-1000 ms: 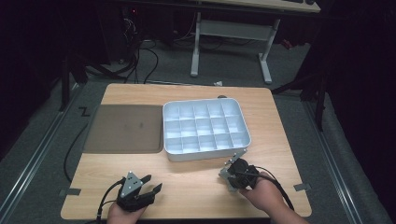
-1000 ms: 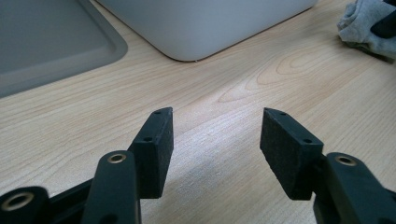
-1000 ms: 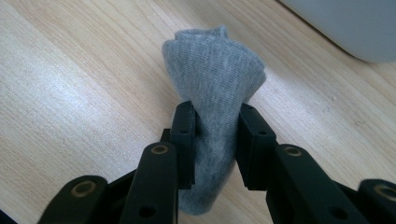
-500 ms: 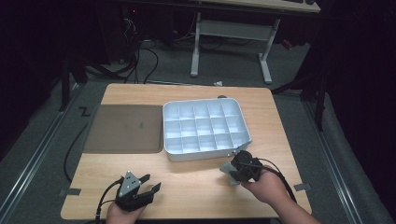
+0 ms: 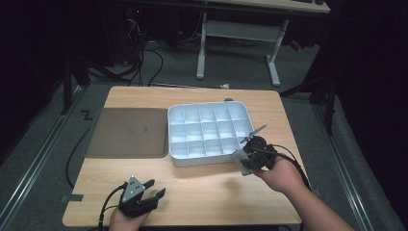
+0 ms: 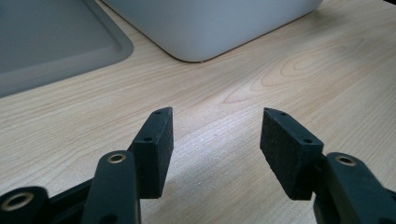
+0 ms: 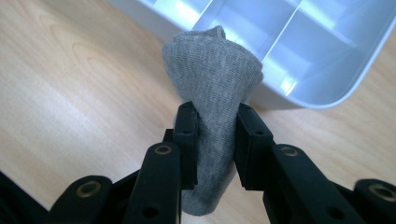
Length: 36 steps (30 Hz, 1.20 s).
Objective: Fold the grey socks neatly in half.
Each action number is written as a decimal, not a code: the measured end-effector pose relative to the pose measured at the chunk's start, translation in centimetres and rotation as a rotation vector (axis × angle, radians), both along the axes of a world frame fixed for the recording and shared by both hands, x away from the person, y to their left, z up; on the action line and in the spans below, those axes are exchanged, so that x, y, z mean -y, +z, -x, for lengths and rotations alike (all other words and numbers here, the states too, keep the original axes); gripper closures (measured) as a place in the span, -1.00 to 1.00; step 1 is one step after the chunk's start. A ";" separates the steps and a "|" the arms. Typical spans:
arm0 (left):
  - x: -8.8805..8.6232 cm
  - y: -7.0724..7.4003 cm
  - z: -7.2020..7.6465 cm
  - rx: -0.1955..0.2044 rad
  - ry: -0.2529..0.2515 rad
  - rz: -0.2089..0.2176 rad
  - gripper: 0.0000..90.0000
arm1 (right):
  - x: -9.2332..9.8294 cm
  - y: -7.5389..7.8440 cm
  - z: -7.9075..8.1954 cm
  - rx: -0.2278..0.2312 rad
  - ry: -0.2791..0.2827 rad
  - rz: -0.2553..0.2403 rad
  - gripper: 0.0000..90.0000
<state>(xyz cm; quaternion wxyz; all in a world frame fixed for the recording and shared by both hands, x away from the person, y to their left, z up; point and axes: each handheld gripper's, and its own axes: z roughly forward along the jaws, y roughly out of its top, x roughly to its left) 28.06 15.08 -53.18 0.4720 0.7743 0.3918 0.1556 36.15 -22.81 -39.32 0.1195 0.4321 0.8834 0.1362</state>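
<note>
Gripping 1 grey sock [image 7: 215,74], right hand-held gripper [image 7: 215,140] beside 1 tray [image 5: 179,159].

A grey mat [image 5: 129,132] is lying flat on the wooden counter [image 5: 202,185]; a white desk frame [image 5: 238,43] is standing on the floor beyond.

Looks like a lab: one lit wooden bench [image 5: 144,183] in a dark room, cables [image 5: 149,57] trailing over grey carpet [image 5: 43,144], an adjustable desk frame [image 5: 238,45] behind.
</note>
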 end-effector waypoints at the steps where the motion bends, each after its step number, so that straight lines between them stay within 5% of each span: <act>1: 0.0 0.0 0.0 0.000 0.001 0.004 0.00 | 0.0 0.2 -0.3 0.002 -0.001 -0.002 0.63; 15: -0.2 0.0 0.0 -0.004 0.002 0.006 0.00 | 0.6 0.6 -4.7 0.002 -0.081 -0.030 0.64; 27: -0.3 0.0 0.0 -0.002 0.004 0.007 0.01 | 1.4 -0.2 -8.3 -0.008 -0.137 0.032 0.64; 36: -0.5 0.0 0.0 -0.003 0.005 0.005 0.01 | 1.3 -2.3 -9.2 -0.033 -0.157 0.074 0.64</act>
